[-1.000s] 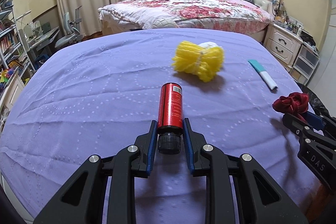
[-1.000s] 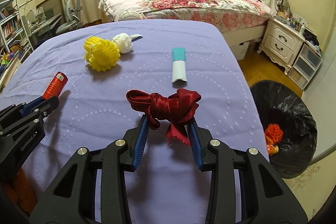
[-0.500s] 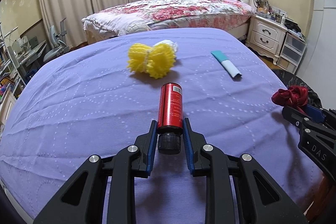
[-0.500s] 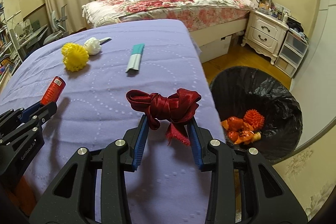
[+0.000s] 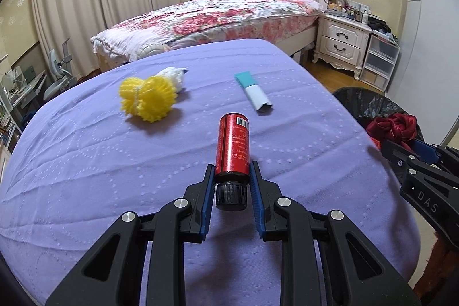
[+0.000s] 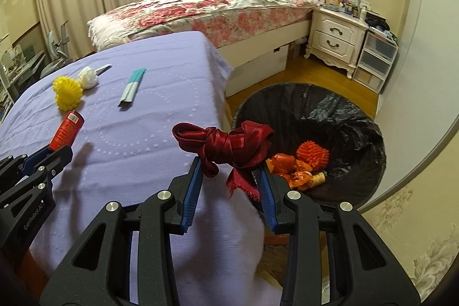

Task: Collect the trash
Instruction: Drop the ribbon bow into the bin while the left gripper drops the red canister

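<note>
My left gripper (image 5: 231, 175) is shut on a red bottle (image 5: 233, 148) with a black cap, held above the purple cloth of the table (image 5: 86, 168). My right gripper (image 6: 229, 171) is shut on a dark red knotted ribbon (image 6: 226, 141), held over the table's right edge beside a black-lined trash bin (image 6: 338, 111). In the bin lie orange scraps and a spiky orange ball (image 6: 312, 154). On the cloth rest a yellow spiky ball (image 5: 147, 98), a white wad (image 5: 173, 76) and a teal-and-white tube (image 5: 254, 92). The left gripper with the bottle (image 6: 66, 131) also shows in the right wrist view.
A bed with a floral cover (image 5: 218, 16) stands behind the table, with a white nightstand (image 5: 341, 45) and plastic drawers (image 5: 378, 59) to its right. A desk and chair (image 5: 57, 70) stand at the far left. Wooden floor (image 6: 309, 73) lies between bed and bin.
Both grippers have swung right with their loads. The bin has come fully into the right wrist view, and the ribbon now hangs at the table's right edge next to it.
</note>
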`<state>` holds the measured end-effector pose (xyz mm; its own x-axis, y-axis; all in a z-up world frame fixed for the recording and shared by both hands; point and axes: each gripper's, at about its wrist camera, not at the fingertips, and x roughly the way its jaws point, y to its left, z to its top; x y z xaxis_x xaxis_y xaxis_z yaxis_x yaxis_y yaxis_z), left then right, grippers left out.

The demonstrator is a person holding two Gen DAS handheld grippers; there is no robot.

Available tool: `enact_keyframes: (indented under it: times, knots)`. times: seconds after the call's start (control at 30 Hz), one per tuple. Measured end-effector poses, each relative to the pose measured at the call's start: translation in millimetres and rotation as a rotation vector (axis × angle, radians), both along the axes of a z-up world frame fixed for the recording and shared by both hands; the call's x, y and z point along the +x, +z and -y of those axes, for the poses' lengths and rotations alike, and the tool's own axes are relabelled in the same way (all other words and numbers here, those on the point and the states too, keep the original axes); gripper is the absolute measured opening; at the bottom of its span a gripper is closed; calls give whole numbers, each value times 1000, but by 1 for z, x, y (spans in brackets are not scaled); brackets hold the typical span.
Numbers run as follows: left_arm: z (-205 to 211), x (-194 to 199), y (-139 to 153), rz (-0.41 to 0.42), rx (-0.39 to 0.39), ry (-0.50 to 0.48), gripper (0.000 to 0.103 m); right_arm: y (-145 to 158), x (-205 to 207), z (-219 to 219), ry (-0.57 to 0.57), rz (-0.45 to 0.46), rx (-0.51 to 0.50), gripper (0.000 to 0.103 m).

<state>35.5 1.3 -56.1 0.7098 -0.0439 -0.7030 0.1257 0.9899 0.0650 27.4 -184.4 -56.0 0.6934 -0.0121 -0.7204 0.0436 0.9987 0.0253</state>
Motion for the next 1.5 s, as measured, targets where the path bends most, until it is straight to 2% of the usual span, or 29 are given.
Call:
enact_keyframes:
  times: [0.43, 0.7, 1.27, 1.4, 1.47, 1.5]
  knots:
    - [77, 25, 12, 28, -14, -135, 25, 9, 7, 62, -154, 31, -10, 37]
    - [120, 44, 13, 47, 21, -183, 25, 9, 20, 88, -217, 34, -12, 37]
    - [168, 83, 2, 31, 72, -229, 25, -5, 48, 124, -305, -1, 12, 37]
    - [174, 89, 0, 19, 75, -240, 25, -9, 54, 127, -311, -11, 9, 40]
    - [177, 91, -1, 20, 85, -242, 31, -11, 55, 129, -319, -13, 7, 43]
    - [178, 91, -1, 20, 86, -244, 39, -12, 56, 129, -321, -13, 8, 46]
